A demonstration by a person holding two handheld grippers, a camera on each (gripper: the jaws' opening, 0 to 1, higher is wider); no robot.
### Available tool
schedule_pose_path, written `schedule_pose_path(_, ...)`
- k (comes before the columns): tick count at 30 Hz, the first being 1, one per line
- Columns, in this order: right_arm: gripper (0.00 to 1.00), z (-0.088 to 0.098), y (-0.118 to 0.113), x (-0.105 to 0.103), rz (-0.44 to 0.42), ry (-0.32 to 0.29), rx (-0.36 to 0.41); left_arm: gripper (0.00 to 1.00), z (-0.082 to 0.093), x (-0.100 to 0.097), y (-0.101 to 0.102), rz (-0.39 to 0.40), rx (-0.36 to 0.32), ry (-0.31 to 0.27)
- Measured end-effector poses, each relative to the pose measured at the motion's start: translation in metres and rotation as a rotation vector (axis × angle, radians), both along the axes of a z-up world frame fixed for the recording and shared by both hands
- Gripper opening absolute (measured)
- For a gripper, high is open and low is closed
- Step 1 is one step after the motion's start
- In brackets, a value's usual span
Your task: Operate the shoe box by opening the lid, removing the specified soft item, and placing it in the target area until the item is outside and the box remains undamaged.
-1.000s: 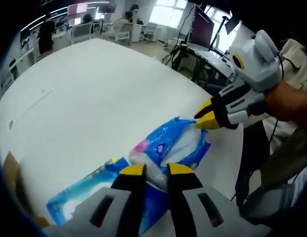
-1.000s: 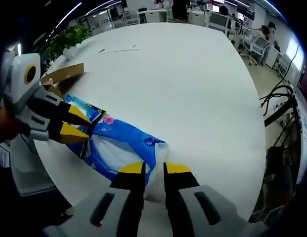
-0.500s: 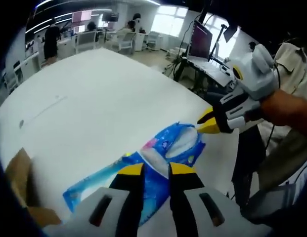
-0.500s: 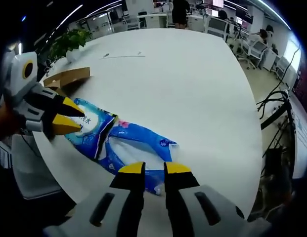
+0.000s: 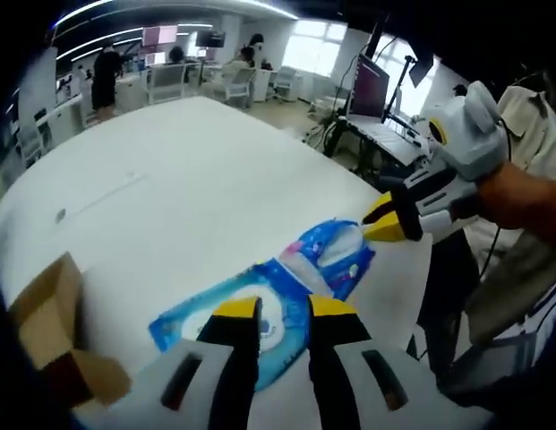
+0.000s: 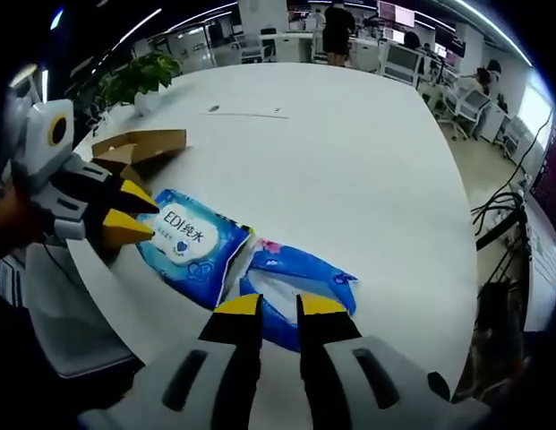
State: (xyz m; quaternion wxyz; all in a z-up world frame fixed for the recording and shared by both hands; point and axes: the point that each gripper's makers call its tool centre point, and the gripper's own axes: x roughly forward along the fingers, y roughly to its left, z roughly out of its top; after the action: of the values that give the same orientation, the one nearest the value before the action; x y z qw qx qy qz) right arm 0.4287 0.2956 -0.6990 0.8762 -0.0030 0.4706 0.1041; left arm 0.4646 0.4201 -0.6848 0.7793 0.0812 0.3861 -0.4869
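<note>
1. Two blue soft packs of wet wipes [image 6: 246, 269] lie flat on the white table [image 6: 349, 152], end to end and overlapping, outside the brown cardboard shoe box [image 6: 139, 146]. Together they form one long strip near the table edge.
2. In the right gripper view the strip's long axis runs from the upper left, near the box, down to the lower right. In the left gripper view the wipes [image 5: 278, 309] run from lower left to upper right, with the shoe box [image 5: 58, 336] at the lower left.
3. The left gripper [image 5: 282, 309] hovers over the near pack. Its yellow-tipped jaws are close together with a narrow gap, and nothing is pinched between them.
4. The right gripper [image 6: 270, 306] shows the same narrow gap over the other end of the strip, empty. Seen from the left gripper view, the right gripper [image 5: 383, 220] has its tips just at the far pack's corner; contact cannot be judged.
5. The pack nearer the box carries a white label reading "EDI" with Chinese characters; smaller print is illegible.
</note>
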Motion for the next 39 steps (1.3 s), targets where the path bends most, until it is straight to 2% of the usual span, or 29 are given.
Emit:
schedule_pose_path(26,0.14,0.019,0.106,0.020,0.103,-0.015,-0.014,0.17,0.015,0.017,0.109,0.104,-0.019,-0.019)
schedule_pose_path(39,0.14,0.021,0.159,0.025,0.181,-0.013,-0.004,0.17,0.022,0.015,0.158,0.155,-0.013,-0.024)
